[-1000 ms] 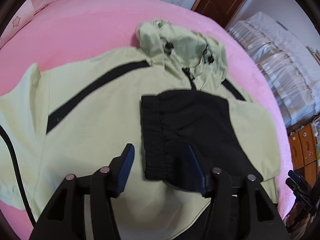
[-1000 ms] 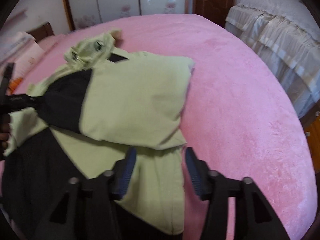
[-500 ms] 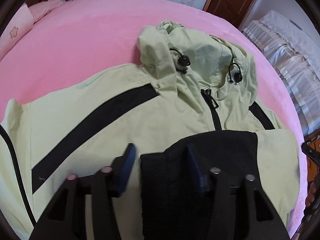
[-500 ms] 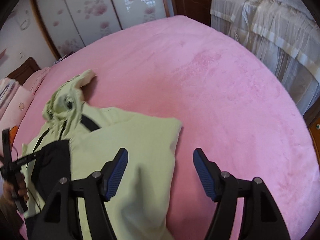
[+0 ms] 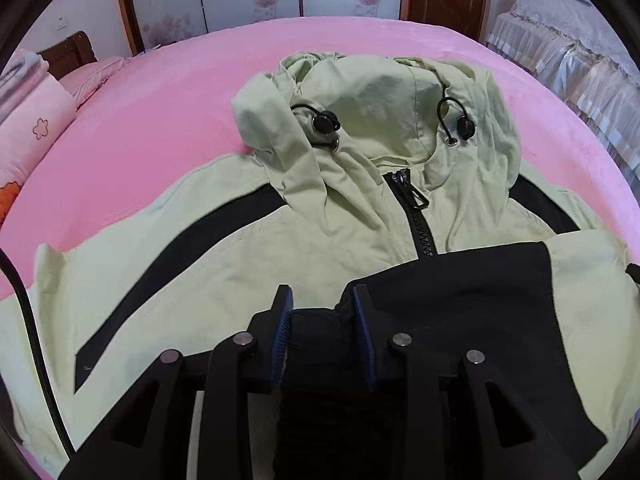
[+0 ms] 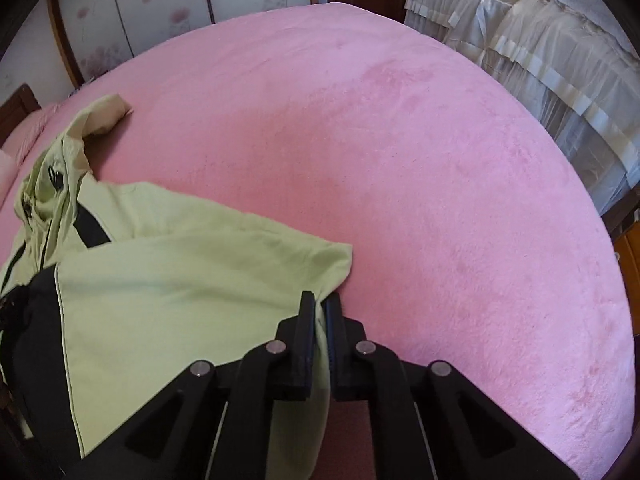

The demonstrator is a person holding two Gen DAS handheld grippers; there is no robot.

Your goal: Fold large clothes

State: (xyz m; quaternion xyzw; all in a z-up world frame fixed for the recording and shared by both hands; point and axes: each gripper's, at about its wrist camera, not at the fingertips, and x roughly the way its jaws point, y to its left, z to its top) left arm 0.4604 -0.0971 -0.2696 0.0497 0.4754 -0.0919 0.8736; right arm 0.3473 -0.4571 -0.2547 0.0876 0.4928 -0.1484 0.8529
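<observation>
Two grips: both jaws have just been closing, each now with jacket cloth between them.
Left gripper (image 5: 322,320): low centre of its frame, jaws partly drawn in and pressing the bunched black cuff (image 5: 316,320) of the folded-in sleeve; a second ago they stood wide over it.
Right gripper (image 6: 319,322): low centre of its frame, jaws almost together, pinching the green edge (image 6: 320,320) where the folded panel meets the bed; half a second ago they were wide with nothing gripped.
Jacket (image 5: 248,252): pale green with black bands, lying front up across the middle of the left view, zipper (image 5: 416,216) closed.
Hood (image 5: 384,112): crumpled, upper centre, cord toggles showing.
Bed (image 6: 400,160): pink cover, filling the upper right of the right view.
Meaning: with sleeve and side edge both secured, the next fold over the body looks ready to start.
</observation>
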